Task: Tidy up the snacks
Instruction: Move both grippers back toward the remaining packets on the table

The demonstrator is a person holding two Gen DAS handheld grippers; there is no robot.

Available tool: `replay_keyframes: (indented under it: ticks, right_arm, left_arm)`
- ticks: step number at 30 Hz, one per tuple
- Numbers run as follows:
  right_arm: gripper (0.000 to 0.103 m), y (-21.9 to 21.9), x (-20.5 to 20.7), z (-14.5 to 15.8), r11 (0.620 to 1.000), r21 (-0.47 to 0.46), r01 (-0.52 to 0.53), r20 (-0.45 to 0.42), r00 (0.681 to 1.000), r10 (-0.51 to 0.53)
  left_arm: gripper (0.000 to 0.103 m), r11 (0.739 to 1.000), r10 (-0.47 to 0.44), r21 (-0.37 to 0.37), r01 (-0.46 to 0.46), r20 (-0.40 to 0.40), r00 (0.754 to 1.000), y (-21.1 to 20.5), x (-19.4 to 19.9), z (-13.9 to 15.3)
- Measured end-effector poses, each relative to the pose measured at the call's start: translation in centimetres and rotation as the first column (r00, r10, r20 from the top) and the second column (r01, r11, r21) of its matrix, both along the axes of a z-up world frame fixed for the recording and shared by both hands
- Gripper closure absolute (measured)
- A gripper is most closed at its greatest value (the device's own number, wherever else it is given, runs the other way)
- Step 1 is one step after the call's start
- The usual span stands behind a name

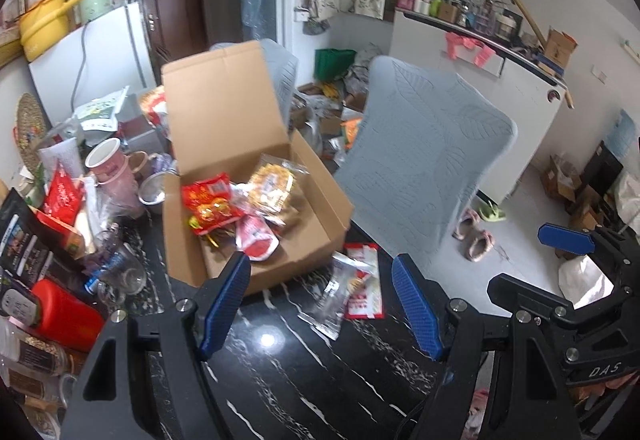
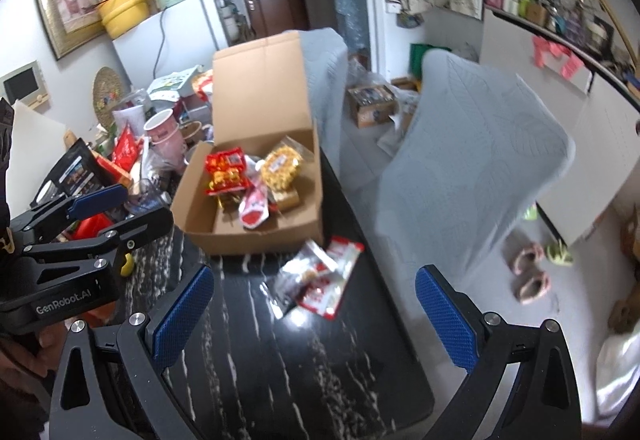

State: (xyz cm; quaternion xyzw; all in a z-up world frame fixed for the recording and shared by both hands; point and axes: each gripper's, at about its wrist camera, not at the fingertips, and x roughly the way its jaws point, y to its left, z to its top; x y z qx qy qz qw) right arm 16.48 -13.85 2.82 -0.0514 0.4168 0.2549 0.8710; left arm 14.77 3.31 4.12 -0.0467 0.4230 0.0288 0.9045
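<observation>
Two snack packets (image 1: 354, 286), one clear and silvery and one red and white, lie overlapping on the black marbled desk (image 1: 280, 360), just beside the near right corner of an open cardboard box (image 1: 248, 175) that already holds a heap of red and yellow snacks (image 1: 240, 203). The box lid stands up at the far side. The left hand-held gripper (image 1: 320, 304) hangs over the desk with its blue pads apart and nothing between them; the right hand-held gripper (image 2: 314, 316) is likewise released and empty, its pads spread wide either side of the packets in its own view.

The step in hand looks to be fetching these last loose packets into the box. It would go best by coming down on one packet at a time, closing across its narrow width near an edge that sits clear of the other, so the slippery foil does not drag its neighbour along.

The packets are flat and oblong. Their long axes run roughly from near left to far right, the far ends pointing towards the grey chair (image 1: 424, 159).
</observation>
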Motion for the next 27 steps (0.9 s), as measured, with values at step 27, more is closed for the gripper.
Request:
replay_keyframes:
  ticks: [27]
  right_arm:
    - [0.001, -5.4, 2.9, -9.0, 0.994, -0.029, 0.107, -0.212, 0.971, -0.111]
  left_arm:
    - [0.03, 0.997, -0.069, -0.044, 0.06, -0.253, 0.965, -3.8, 4.0, -10.4]
